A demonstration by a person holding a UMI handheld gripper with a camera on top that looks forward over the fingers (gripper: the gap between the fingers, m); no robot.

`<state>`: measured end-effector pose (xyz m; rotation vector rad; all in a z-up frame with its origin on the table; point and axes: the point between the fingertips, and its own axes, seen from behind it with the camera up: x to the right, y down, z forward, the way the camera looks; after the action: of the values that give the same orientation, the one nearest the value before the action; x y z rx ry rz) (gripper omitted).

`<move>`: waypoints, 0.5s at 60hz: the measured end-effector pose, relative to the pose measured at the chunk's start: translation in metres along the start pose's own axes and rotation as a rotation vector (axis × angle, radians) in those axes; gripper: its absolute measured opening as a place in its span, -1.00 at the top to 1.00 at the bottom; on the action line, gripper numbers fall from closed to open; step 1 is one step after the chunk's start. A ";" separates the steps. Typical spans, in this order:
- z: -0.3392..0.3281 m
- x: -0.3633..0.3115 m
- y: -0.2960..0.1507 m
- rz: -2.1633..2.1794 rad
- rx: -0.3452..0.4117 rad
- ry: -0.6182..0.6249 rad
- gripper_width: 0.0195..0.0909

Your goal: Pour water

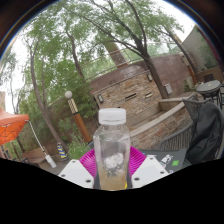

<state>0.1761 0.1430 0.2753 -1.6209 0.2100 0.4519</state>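
Between the tongs [112, 170], clamped on its sides, the capped water bottle [112, 150] may slip if tilted fast.

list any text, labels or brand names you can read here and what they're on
None readable.
The clear plastic bottle with a white cap, standing between the gripper fingers, shows no legible label.
The brick wall behind it carries no visible sign.

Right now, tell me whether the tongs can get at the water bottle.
Probably yes: the water bottle already stands upright between the tongs, its white cap above them, with nothing in the way. It looks as if the pink pads sit against its sides, though a firm grip can't be confirmed.
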 end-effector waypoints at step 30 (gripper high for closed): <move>-0.020 0.132 0.151 -0.373 -0.226 -0.106 0.50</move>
<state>0.2387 0.1248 0.0848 -1.8026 -0.2298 0.2786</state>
